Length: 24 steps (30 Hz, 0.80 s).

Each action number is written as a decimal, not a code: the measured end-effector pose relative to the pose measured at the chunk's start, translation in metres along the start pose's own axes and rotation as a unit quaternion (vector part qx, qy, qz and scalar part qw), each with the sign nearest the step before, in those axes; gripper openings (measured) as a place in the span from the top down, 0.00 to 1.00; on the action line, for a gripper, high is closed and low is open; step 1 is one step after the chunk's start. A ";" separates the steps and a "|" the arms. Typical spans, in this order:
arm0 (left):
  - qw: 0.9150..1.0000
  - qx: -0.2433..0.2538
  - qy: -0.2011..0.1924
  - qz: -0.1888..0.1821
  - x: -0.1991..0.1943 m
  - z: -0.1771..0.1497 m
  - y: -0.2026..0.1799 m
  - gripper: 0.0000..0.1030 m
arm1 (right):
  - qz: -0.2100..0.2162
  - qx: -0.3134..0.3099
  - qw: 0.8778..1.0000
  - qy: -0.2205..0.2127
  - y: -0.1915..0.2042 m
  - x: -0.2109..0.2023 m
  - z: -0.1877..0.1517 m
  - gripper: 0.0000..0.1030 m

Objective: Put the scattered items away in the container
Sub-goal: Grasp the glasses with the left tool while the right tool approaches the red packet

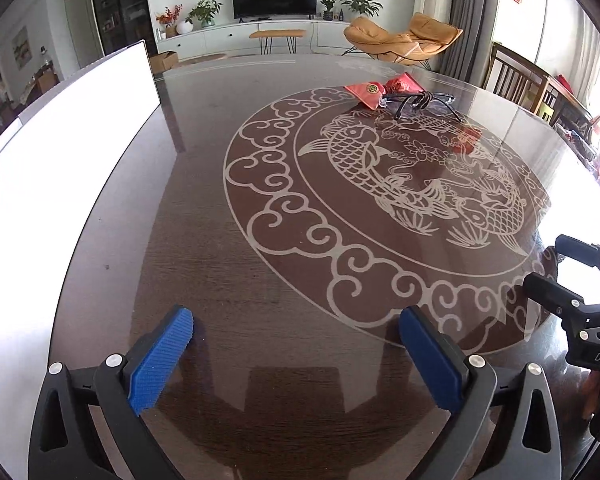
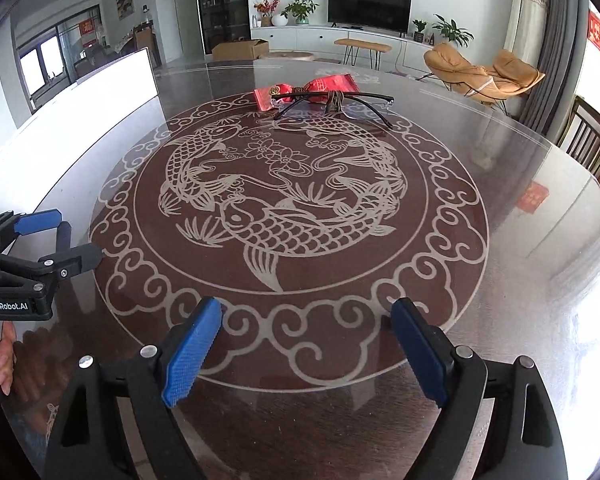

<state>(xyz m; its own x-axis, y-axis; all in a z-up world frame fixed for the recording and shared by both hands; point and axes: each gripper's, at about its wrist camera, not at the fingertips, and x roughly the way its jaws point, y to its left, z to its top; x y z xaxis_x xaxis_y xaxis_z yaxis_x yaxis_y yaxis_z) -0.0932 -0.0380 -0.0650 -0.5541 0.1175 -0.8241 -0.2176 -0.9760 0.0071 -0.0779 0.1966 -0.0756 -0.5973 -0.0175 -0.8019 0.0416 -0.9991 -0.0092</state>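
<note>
Holding both tongs low over the glass-topped table (image 2: 520, 216), I see the left gripper (image 1: 296, 344) and right gripper (image 2: 306, 340) spread wide, nothing between their pads. Far across lie the red packets (image 2: 300, 92) with glasses (image 2: 332, 106) touching them, overlapping and hard to separate. A white container (image 1: 60, 152) at left is overexposed, cut off.

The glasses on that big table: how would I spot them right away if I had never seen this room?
Start at the round glass-topped table with the pale fish pattern etched in its middle. At the pattern's far edge, toward the television, lies a small cluster of things. The glasses are the thin dark-framed pair with clear lenses, lying just in front of the shiny red packets.
</note>
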 end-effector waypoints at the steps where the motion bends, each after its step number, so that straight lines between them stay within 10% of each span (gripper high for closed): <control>1: 1.000 0.000 0.000 0.000 -0.001 0.000 0.000 0.00 | 0.000 0.000 1.000 0.000 0.000 0.000 0.000 0.15; 11: 1.000 0.000 0.000 -0.002 0.000 0.000 0.000 0.00 | 0.010 -0.013 1.000 0.004 -0.002 0.009 0.011 0.14; 19: 1.000 0.001 0.001 -0.003 0.004 0.003 -0.001 0.00 | -0.034 0.097 0.993 -0.050 -0.078 0.060 0.163 0.14; 24: 1.000 0.003 0.002 -0.005 0.007 0.006 -0.002 0.00 | -0.015 0.191 0.981 0.018 -0.115 0.120 0.211 0.15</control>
<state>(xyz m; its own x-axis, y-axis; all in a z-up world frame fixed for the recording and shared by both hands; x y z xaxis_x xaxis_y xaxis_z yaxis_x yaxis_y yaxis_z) -0.1013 -0.0339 -0.0678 -0.5489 0.1264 -0.8263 -0.2273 -0.9738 0.0020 -0.3235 0.3011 -0.0448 -0.5648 0.0062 -0.8252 -0.2824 -0.9411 0.1862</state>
